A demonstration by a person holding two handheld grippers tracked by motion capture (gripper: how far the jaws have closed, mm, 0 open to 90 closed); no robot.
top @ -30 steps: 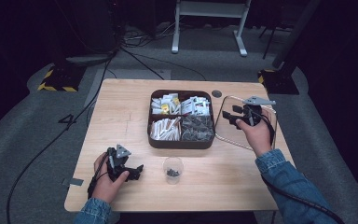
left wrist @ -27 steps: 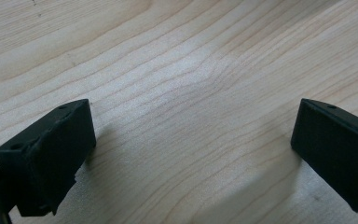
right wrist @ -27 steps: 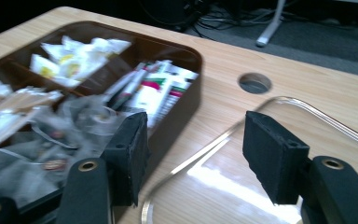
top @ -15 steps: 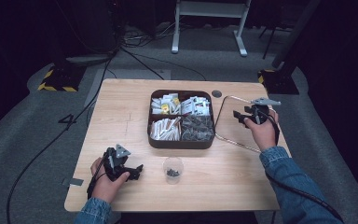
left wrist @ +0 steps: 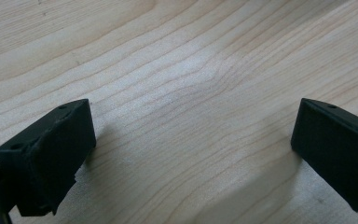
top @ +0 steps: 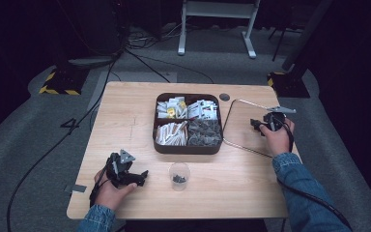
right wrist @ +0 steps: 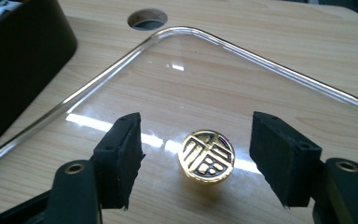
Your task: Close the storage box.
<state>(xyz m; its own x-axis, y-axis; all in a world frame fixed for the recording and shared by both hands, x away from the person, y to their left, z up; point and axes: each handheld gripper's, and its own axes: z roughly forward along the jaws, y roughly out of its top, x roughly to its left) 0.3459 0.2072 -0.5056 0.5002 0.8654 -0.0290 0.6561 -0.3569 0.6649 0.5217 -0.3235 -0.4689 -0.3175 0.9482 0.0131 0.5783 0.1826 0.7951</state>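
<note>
Right gripper point(right wrist: 198, 163) down over the clear lid point(right wrist: 270, 93) by the table's point(top: 125, 116) right edge, jaws just opened wide, straddling the gold knob point(right wrist: 207, 155), nothing pinched yet. Left gripper point(left wrist: 191, 154) parked agape, empty, near the front left corner. Next, probably: lower slightly, centre, squeeze the knob.

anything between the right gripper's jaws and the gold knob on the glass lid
No. In the right gripper view the jaws of the right gripper stand open either side of the knob, with bare glass lid between.
</note>
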